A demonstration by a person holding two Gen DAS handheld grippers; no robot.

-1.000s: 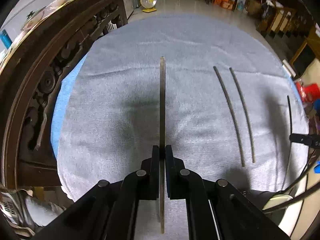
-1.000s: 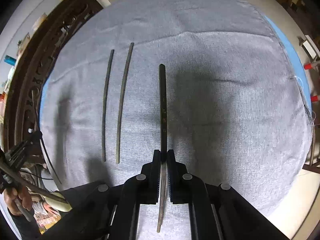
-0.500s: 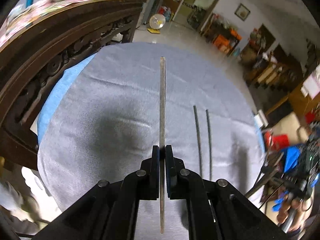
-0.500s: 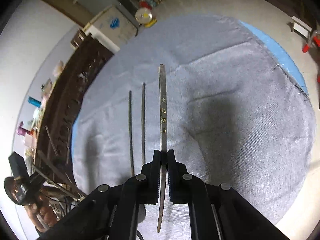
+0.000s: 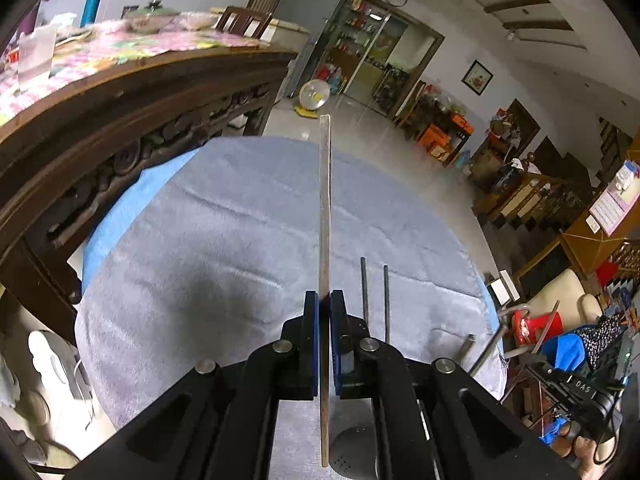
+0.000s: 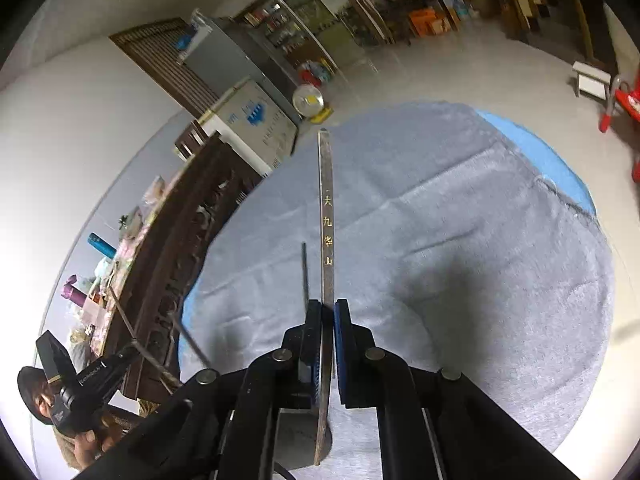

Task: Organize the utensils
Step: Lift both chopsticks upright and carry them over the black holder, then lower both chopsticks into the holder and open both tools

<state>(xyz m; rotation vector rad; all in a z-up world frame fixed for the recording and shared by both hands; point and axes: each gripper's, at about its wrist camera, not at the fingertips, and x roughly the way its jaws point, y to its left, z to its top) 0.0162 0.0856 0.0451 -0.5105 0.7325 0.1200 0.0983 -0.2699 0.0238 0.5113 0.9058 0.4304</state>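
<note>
Each gripper, left [image 5: 325, 312] and right [image 6: 328, 316], was clamped near one chopstick's [image 5: 325, 216] thick end above the grey cloth [image 5: 224, 240]; light, stiff, probably slippery.

My right gripper [image 6: 328, 312] hides the near ends of the dark chopstick [image 6: 305, 272] lying on the grey cloth [image 6: 480, 260]. My left gripper [image 5: 325, 304] covers the lower ends of the chopstick pair [image 5: 375, 300].
</note>
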